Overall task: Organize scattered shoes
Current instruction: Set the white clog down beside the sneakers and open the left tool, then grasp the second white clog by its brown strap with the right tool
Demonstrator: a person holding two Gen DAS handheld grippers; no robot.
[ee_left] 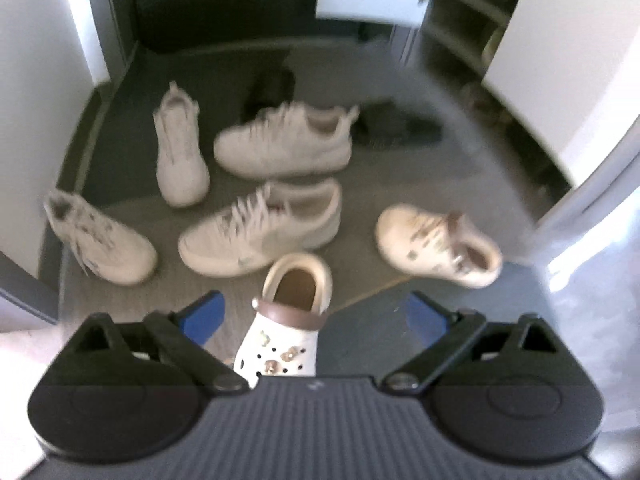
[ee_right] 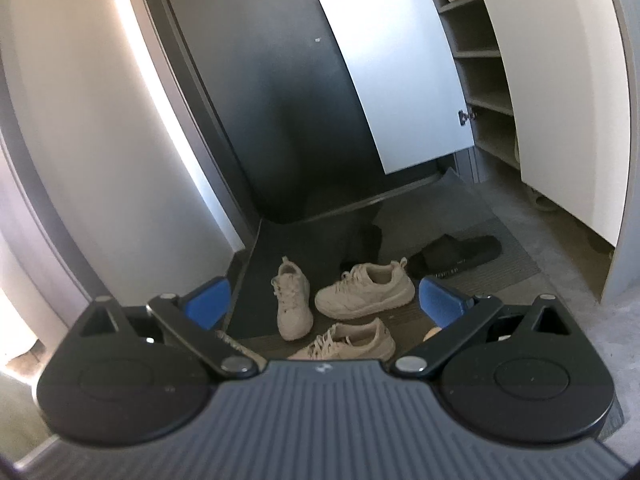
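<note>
**Operator:** Which item is nearest, and how will it handle?

**Technician:** The white clog (ee_left: 286,332) lies on the floor mat (ee_left: 360,184), directly under the left claw (ee_left: 316,312). Judged from its moulded look, it is light, springy foam: it will flex but not crush. Recommended hold: the side wall of the heel opening or the brown strap, not the charm-studded toe, where the pads could slip.

**Operator:** Claw condition?

**Technician:** Left claw: blue pads spread wide, nothing between them, clog below and untouched. Right claw (ee_right: 326,304): pads also apart, empty, aimed over the mat toward the cabinet.

**Operator:** And the remaining shoes?

**Technician:** White lace-up sneakers are scattered at differing angles: one (ee_left: 180,148) pointing toward the camera, two (ee_left: 286,142) (ee_left: 260,230) side-on behind the clog, one (ee_left: 100,236) at the left mat edge, one (ee_left: 440,246) at the right. Likely stiffer-soled and heavier than the clog; grip at the heel collar. Loose laces may snag. A black slide sandal (ee_right: 460,258) lies near the shoe cabinet (ee_right: 480,80), whose door (ee_right: 400,68) stands open with shelves free.
</note>
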